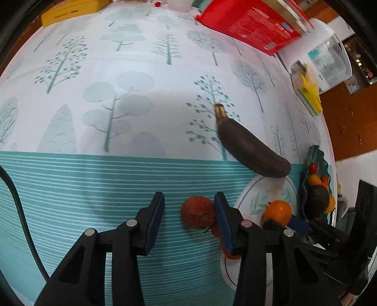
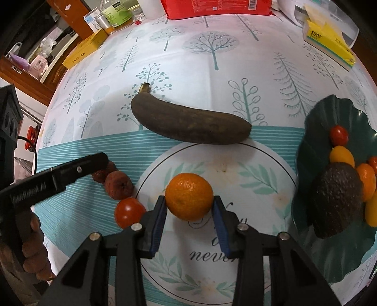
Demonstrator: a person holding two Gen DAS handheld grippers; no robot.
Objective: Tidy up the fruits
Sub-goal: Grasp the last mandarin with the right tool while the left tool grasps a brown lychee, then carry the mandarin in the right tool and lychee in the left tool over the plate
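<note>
My right gripper [image 2: 190, 209] is shut on an orange mandarin [image 2: 189, 195], held over the white leaf-print plate [image 2: 259, 164]; the mandarin also shows in the left wrist view [image 1: 277, 211]. My left gripper [image 1: 189, 207] is open above the striped cloth, with a wrinkled red fruit [image 1: 197, 211] against its right finger. In the right wrist view two wrinkled red fruits [image 2: 117, 184] and a cherry tomato [image 2: 129, 211] lie left of the plate. A blackened banana [image 2: 188, 121] lies behind the plate. The dark green leaf dish [image 2: 313, 131] holds an avocado [image 2: 337, 200], tomatoes and small oranges.
A red package [image 1: 249, 23], a yellow box [image 2: 82, 50], a yellow tissue pack [image 2: 329, 40], jars [image 2: 117, 14] and a white appliance [image 1: 329, 51] stand along the table's far edge. The tree-print cloth [image 1: 132, 82] covers the table.
</note>
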